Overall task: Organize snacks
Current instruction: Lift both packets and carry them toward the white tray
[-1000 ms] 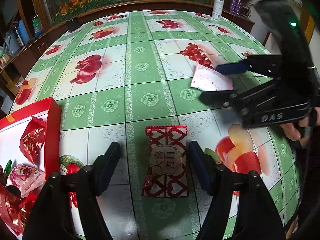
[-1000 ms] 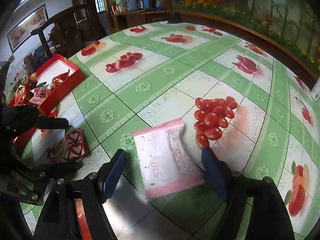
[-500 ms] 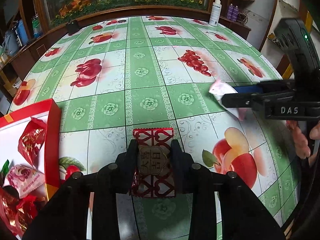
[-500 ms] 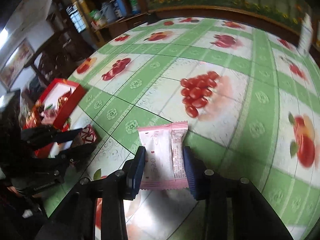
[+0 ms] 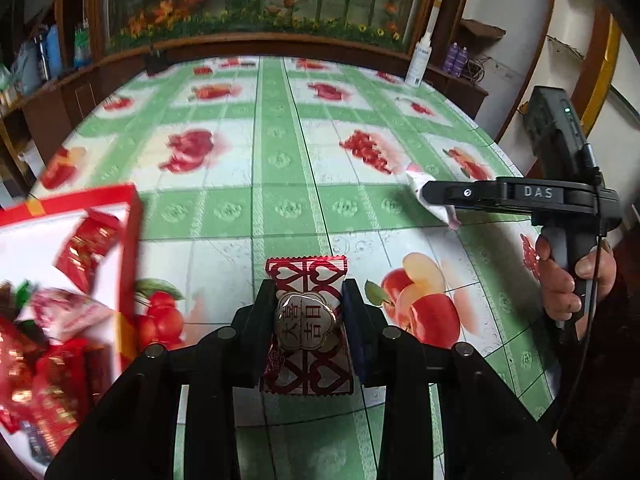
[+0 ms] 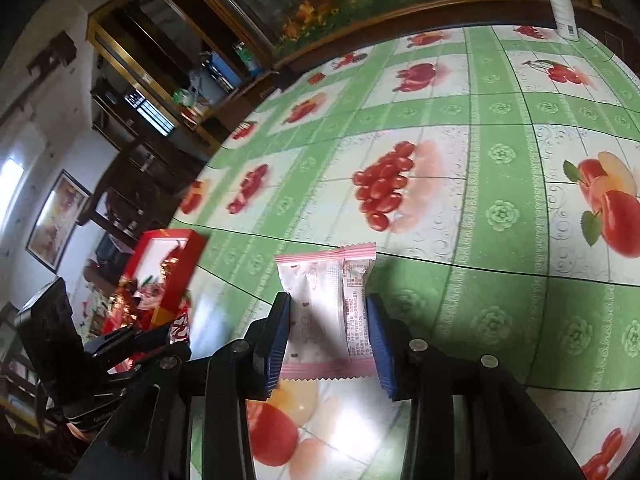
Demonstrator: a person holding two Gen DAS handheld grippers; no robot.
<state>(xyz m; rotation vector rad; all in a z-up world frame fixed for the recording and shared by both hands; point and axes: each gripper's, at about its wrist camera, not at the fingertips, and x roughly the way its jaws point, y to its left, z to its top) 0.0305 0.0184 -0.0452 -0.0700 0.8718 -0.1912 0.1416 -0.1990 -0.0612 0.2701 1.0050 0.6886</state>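
On the far left I've got the red gift box (image 5: 130,240) sitting at the counter's (image 5: 280,184) left edge, already carrying several wrapped sweets, red foil ones and a pink one, so I'd say part of the sorting is done. Moving right, my left gripper (image 5: 308,328) has its jaws clenched on the red heart-pattern candy (image 5: 306,320), near the middle of the counter and just beside the box; it looks lifted, though I can't be sure it's clear of the cloth. Further right, my right gripper (image 6: 326,336) is grasping the pink-and-white snack packet (image 6: 326,304) across its width, jaws closed on both long edges. Two pieces in hand, then, and both have yet to go into the box; I see no other loose snacks on the cloth.

The left wrist view gives me the box's contents up close and shows my right hand (image 5: 568,280) on the handle, with the pink packet only a sliver. The right wrist view shows that packet's printed back seam plainly, the box small and blurred at far left, and a white bottle (image 6: 560,0) at the far edge.
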